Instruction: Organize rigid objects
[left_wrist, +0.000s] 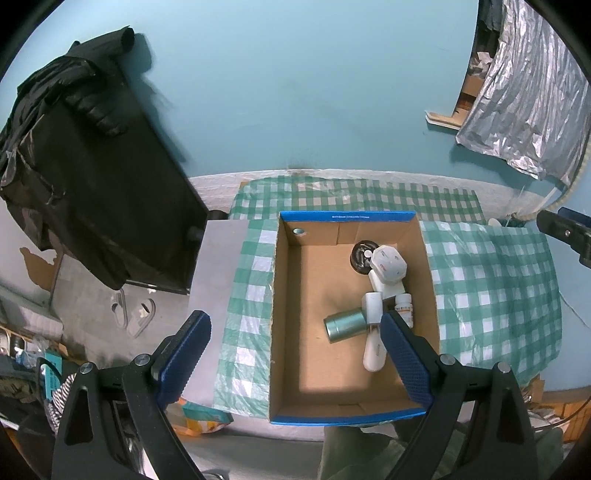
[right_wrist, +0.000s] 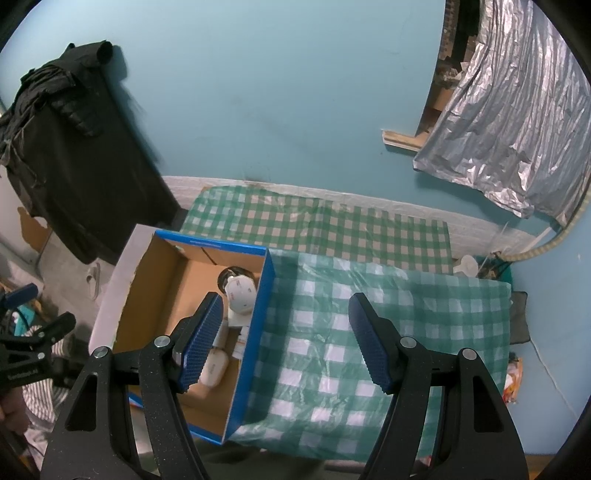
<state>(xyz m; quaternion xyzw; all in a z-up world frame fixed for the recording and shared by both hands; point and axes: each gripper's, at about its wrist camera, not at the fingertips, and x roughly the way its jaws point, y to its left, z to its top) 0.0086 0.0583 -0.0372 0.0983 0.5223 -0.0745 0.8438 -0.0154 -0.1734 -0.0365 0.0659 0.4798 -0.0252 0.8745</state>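
Cardboard box (left_wrist: 284, 314) with blue rim sits on the green checked tablecloth (left_wrist: 491, 295). Inside, grouped at its right side: a metal tin (left_wrist: 343, 325) lying on its side, white plastic items (left_wrist: 386, 266), a small pill bottle (left_wrist: 404, 304) and a dark round object (left_wrist: 360, 254). Left gripper (left_wrist: 295, 358) and right gripper (right_wrist: 286, 339) both hover with jaws apart, holding nothing.

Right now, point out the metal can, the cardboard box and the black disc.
metal can (left_wrist: 344, 325), left wrist view, side wall.
cardboard box (left_wrist: 347, 217), left wrist view, far blue rim.
black disc (left_wrist: 357, 258), left wrist view, left half.
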